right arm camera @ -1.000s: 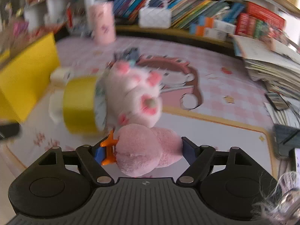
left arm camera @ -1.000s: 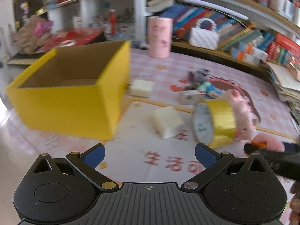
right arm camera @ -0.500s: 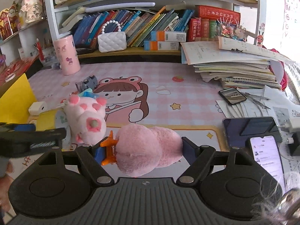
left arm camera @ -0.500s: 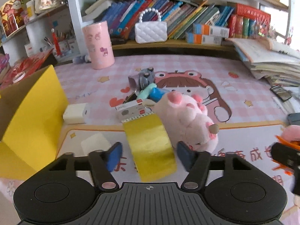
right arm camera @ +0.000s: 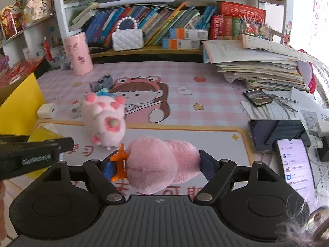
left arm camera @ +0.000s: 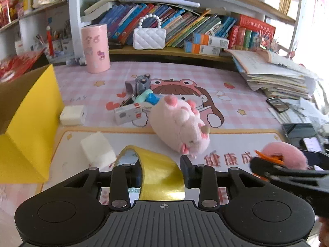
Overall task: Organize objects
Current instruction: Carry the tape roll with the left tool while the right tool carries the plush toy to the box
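A yellow tape roll (left arm camera: 162, 183) stands on edge on the white mat. My left gripper (left arm camera: 161, 166) is closing on it, and both pads touch the roll's two flat sides. In the right wrist view, my right gripper (right arm camera: 156, 162) is shut on a fluffy pink hair clip (right arm camera: 152, 170) with an orange clasp, held above the mat. That clip (left arm camera: 287, 154) also shows at the right of the left wrist view. A pink plush pig (left arm camera: 181, 127) lies just beyond the tape. The open yellow box (left arm camera: 28, 127) stands at the left.
A white foam block (left arm camera: 97, 151) and a white charger (left arm camera: 73, 115) lie near the box. A small carton (left arm camera: 128, 113) and toys sit mid-table, with a pink canister (left arm camera: 95, 48) behind. Phones (right arm camera: 277, 133) and stacked papers (right arm camera: 257, 68) fill the right side.
My left gripper swung right from the yellow box to the tape roll, and its jaws narrowed around it. The right gripper rose a little, still holding the pink clip.
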A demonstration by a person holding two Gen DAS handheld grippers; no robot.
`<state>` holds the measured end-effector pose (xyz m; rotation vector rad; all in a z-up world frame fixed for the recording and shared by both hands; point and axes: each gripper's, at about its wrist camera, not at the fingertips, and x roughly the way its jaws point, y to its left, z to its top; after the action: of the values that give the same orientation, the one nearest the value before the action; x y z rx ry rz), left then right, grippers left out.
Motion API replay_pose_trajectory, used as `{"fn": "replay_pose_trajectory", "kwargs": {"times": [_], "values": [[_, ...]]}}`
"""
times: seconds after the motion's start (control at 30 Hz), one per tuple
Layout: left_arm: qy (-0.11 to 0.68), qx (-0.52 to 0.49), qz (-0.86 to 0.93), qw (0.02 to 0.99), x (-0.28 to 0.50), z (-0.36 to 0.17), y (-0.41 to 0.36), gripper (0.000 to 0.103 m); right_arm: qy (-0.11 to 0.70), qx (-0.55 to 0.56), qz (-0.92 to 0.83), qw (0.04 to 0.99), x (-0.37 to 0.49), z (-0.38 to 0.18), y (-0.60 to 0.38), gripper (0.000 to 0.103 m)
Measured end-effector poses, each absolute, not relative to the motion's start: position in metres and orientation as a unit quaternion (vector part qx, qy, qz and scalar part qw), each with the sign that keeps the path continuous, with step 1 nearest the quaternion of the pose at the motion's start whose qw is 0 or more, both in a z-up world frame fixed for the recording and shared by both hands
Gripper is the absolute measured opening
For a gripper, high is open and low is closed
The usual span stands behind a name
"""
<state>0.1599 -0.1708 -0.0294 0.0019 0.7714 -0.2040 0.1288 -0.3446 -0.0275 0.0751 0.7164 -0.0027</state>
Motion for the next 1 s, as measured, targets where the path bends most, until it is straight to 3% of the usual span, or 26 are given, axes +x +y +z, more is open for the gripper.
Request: {"fn": "replay_pose_trajectory", "kwargs": {"times": [0.4,1.0], "values": [[0.367,-0.044,-0.095,0.924,0.117,-0.021,-0.094,0.033,0.344,0.014,0.030,0.938,0.106,-0.016,-0.273,0.077],[0.358,-0.104,-0.012,0.928,0.026,-0.016,0.087,0.033,0.348,-0.036,0.138,0.927,0.048,-0.012,-0.086,0.077]]}}
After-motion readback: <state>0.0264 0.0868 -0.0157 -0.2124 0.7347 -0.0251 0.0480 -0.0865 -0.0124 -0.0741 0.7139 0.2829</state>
